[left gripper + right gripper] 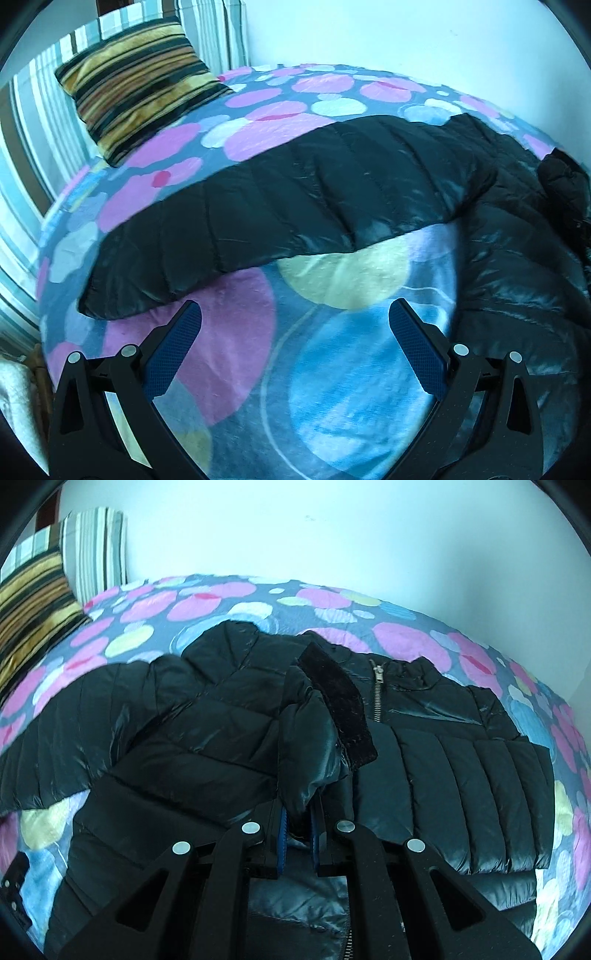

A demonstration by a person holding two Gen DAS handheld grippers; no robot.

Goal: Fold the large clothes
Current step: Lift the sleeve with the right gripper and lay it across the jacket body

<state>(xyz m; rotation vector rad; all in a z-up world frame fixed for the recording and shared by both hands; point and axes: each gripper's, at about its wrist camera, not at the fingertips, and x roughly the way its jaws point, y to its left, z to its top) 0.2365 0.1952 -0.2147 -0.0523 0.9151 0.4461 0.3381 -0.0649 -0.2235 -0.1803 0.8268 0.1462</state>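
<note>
A shiny black puffer jacket (207,738) lies spread on the bed, zipper (377,690) up. Its left sleeve (280,206) stretches out across the bedspread in the left wrist view. My left gripper (294,325) is open and empty, just short of the sleeve, above the bedspread. My right gripper (298,830) is shut on a puffy fold of the jacket with a fuzzy dark cuff (340,709), held over the jacket's front. The right sleeve area (487,797) lies folded over the jacket's right side.
The bed has a bedspread (258,369) with pink, blue and yellow circles. A striped yellow and black pillow (140,77) leans at the back left by striped curtains (33,155). A pale wall (295,528) runs behind the bed.
</note>
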